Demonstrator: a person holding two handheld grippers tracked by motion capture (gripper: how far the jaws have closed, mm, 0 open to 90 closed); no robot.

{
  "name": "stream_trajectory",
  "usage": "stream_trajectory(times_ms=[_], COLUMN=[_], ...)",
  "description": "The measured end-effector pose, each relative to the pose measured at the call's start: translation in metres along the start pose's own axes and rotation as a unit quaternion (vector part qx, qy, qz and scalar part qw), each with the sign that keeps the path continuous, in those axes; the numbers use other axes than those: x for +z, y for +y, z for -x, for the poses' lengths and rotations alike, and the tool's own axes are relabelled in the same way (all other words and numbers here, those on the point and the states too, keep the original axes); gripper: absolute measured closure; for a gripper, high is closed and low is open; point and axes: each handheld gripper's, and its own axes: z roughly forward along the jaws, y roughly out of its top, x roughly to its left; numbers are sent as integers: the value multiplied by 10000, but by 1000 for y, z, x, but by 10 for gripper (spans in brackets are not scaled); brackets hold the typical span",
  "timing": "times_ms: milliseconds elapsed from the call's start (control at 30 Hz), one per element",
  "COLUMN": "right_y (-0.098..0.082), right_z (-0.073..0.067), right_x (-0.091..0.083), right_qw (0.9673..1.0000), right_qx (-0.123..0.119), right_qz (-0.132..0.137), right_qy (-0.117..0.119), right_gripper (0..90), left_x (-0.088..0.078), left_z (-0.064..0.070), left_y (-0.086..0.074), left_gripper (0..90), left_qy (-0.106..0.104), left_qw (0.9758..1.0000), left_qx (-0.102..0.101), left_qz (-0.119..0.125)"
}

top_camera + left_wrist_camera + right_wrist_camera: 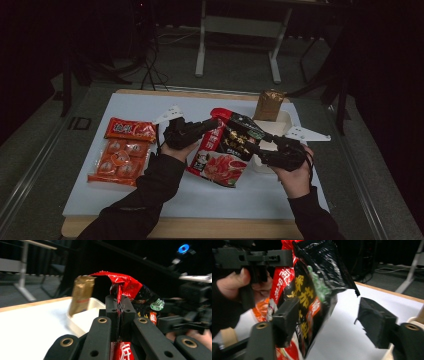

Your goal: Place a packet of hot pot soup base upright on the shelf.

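A red and black hot pot seasoning pouch [227, 147] is lifted above the middle of the white table mat [100, 200], its long axis tilted from upper right down toward lower left. The left gripper [216, 121] is clenched on the pouch's red top corner, at about ten o'clock from the pouch's center. In the left gripper view the two black jaws pinch the crumpled foil [122, 285] tight. The right gripper [257, 145] sits at about three o'clock from the pouch, jaws apart. In the right gripper view the pouch's edge [312, 297] lies against the left jaw, while the right jaw stands clear with bare mat between. Beyond, at one o'clock, a white tray [280, 122] holds a gold packet [269, 104]. At nine o'clock lies an orange snack bag [120, 152].
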Motion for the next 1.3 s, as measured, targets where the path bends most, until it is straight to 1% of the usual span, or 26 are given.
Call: stream_trajectory(times_ms=[67, 100, 133, 233, 300, 333, 367, 433, 467, 500, 533, 600, 633, 667, 733, 800, 833, 867, 900, 967, 1033, 1067, 1167, 1200, 1233, 1300], right_y=[0, 1, 1, 5, 9, 9, 10, 12, 12, 12, 13, 14, 15, 15, 19, 23, 24, 24, 26, 29, 31, 31, 38, 39, 40, 44], right_z=[-1, -1, -2, -4, -5, -6, -8, -9, -9, -10, -11, -11, -12, -12, -13, -14, -14, -14, -14, -11, -9, -9, -5, -4, -3, -2], right_x=[-2, -3, -5, -9, -11, -11, -12, -13, -13, -14, -14, -14, -14, -14, -17, -19, -20, -20, -20, -21, -22, -22, -23, -24, -24, -24], right_qw=[10000, 9999, 9999, 9997, 9997, 9997, 9997, 9996, 9996, 9996, 9995, 9995, 9993, 9993, 9987, 9981, 9980, 9980, 9980, 9978, 9978, 9978, 9975, 9974, 9973, 9970], right_qx=[-66, -40, -45, -52, -108, -164, -160, -201, -201, -194, -218, -246, -316, -316, -466, -592, -598, -598, -611, -640, -624, -624, -664, -675, -694, -746], right_qz=[46, 71, 111, 178, 99, 99, 89, 79, 79, 77, 28, -14, -53, -53, -40, -5, -10, -10, -1, 5, 24, 24, 66, 82, 98, 95], right_qy=[5, 119, 100, 173, 185, 179, 183, 165, 165, 190, 210, 202, 203, 203, 180, 182, 194, 194, 179, 185, 226, 226, 235, 234, 222, 181], right_gripper=[474, 501, 528, 693, 741, 753, 763, 771, 771, 773, 776, 777, 779, 779, 779, 779, 780, 780, 780, 780, 781, 781, 780, 779, 779, 779], left_x=[1, 2, 2, 4, 4, 3, 3, 1, 1, 0, -1, -3, -4, -4, -5, -5, -5, -5, -6, -7, -10, -10, -16, -18, -20, -24], left_z=[1, 2, 3, 3, 2, 2, 2, 0, 0, -2, -2, -4, -3, -3, -2, -2, -3, -3, -2, -1, 1, 1, 3, 3, 5, 6], left_y=[-1, -2, -3, -6, -8, -9, -10, -11, -11, -11, -11, -11, -12, -12, -12, -11, -11, -11, -10, -8, -7, -7, -5, -4, -4, -3], left_gripper=[887, 887, 886, 886, 884, 884, 882, 881, 878, 878, 870, 864, 854, 849, 832, 802, 785, 744, 744, 599, 527, 455, 322, 296, 250, 215], left_qy=[-109, -76, -116, -162, -168, -136, -152, -271, -271, -361, -357, -445, -469, -469, -483, -517, -544, -544, -532, -480, -348, -348, -304, -358, -298, -222], left_qw=[9999, 10000, 9999, 9998, 9998, 9998, 9997, 9994, 9994, 9992, 9992, 9989, 9987, 9987, 9983, 9982, 9981, 9981, 9982, 9984, 9986, 9986, 9985, 9980, 9979, 9975], left_qx=[-59, -17, -28, -11, -14, 93, 147, 184, 184, 176, 194, 146, 191, 191, 271, 214, 158, 158, 175, 204, 297, 297, 322, 398, 445, 508], left_qz=[39, 26, 49, 82, 72, 89, 87, 94, 94, 43, 22, -70, -100, -100, -191, -237, -240, -240, -210, -231, -282, -282, -312, -341, -351, -432])
